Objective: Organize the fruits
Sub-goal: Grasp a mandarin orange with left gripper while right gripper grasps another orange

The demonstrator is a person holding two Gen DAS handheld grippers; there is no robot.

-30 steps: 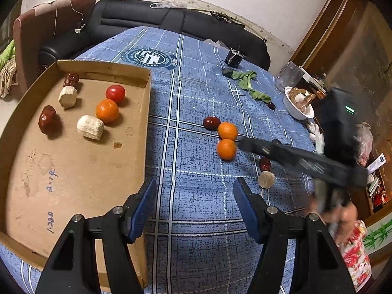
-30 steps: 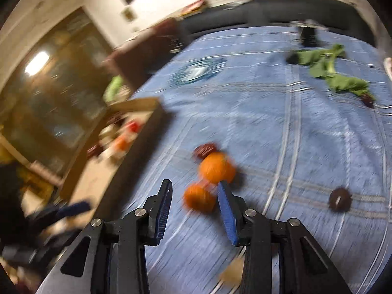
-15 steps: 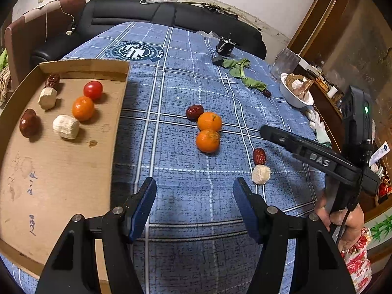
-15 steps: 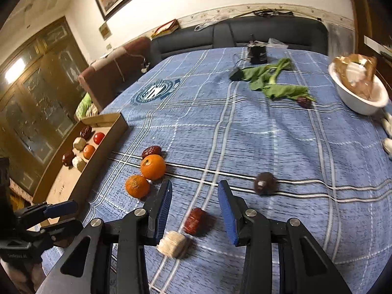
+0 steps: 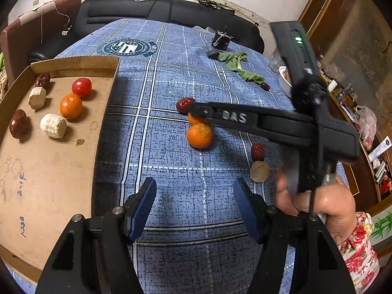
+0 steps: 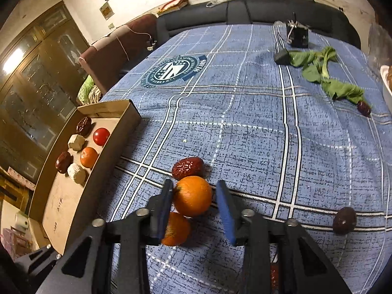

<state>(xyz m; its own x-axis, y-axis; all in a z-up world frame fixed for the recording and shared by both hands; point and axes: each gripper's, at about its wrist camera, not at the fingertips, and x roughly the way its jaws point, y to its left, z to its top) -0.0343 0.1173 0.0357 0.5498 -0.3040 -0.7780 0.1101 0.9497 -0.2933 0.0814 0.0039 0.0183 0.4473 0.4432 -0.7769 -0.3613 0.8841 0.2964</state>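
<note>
Two oranges lie together on the blue checked cloth. My right gripper (image 6: 193, 208) straddles the farther orange (image 6: 192, 195) and its jaws are closing. The left pad touches the peel, while a thin gap shows at the right pad. The nearer orange (image 6: 176, 230) lies half under the left finger. A red date (image 6: 187, 167) touches the straddled orange on its far side. In the left wrist view the right gripper (image 5: 196, 110) reaches in from the right and covers most of that orange (image 5: 194, 120). My left gripper (image 5: 194, 186) hangs open over bare cloth, short of the nearer orange (image 5: 199, 136).
A cardboard tray (image 5: 49, 171) at the left holds a tomato (image 5: 82, 87), an orange (image 5: 71, 105), two dates and two pale chunks. Another date (image 5: 257, 152) and a pale round piece (image 5: 259, 171) lie right. Greens (image 6: 323, 73), a dark fruit (image 6: 344, 220) and a white bowl (image 6: 387, 85) sit beyond.
The right gripper has swung left from over the date and pale chunk to the oranges, and its jaws have narrowed around the farther one. The left gripper drifted slightly and stays open.
</note>
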